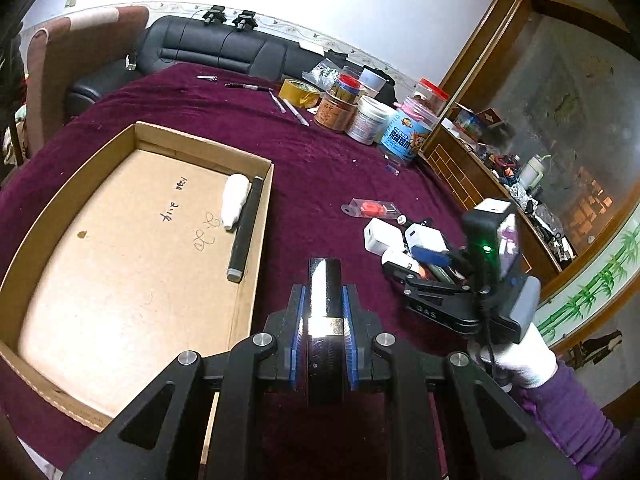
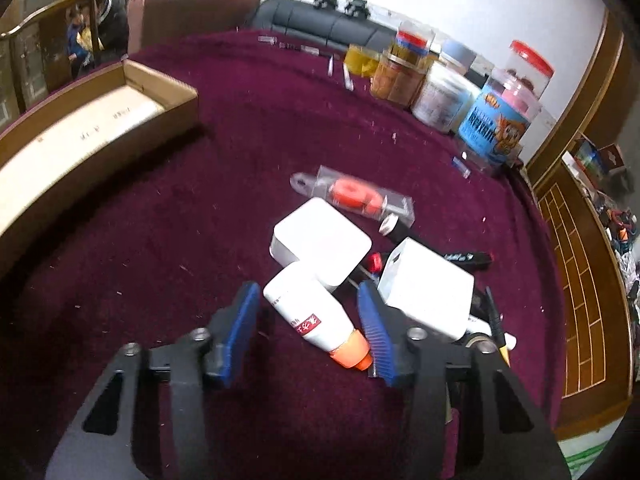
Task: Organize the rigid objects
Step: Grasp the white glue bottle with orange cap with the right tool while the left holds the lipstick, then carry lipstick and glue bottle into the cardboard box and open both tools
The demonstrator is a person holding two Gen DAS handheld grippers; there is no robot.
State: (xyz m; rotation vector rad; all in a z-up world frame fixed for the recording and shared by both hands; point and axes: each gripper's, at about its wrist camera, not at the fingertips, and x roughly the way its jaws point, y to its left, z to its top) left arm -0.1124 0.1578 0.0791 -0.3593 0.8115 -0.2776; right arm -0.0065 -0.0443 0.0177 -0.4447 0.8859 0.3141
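My left gripper (image 1: 325, 294) is shut on a glossy black stick with a gold band (image 1: 325, 280), held above the maroon cloth just right of the cardboard box (image 1: 256, 216). In the box lie a white bottle (image 1: 234, 200) and a black cylinder (image 1: 247, 228). My right gripper (image 2: 306, 304) is open, its blue pads on either side of a white bottle with an orange cap (image 2: 316, 314) lying on the cloth. Beside it lie two white chargers (image 2: 324, 240) (image 2: 426, 292), black pens (image 2: 466, 258) and a clear packet with an orange part (image 2: 356, 196). The right gripper also shows in the left wrist view (image 1: 416, 260).
Jars and tubs (image 2: 440, 88) and a yellow tape roll (image 1: 300, 92) stand at the table's far right. Pens (image 1: 292, 110) lie near them. A black sofa (image 1: 220, 46) and a chair (image 1: 72, 52) stand behind the table. A wooden cabinet (image 2: 580, 264) is on the right.
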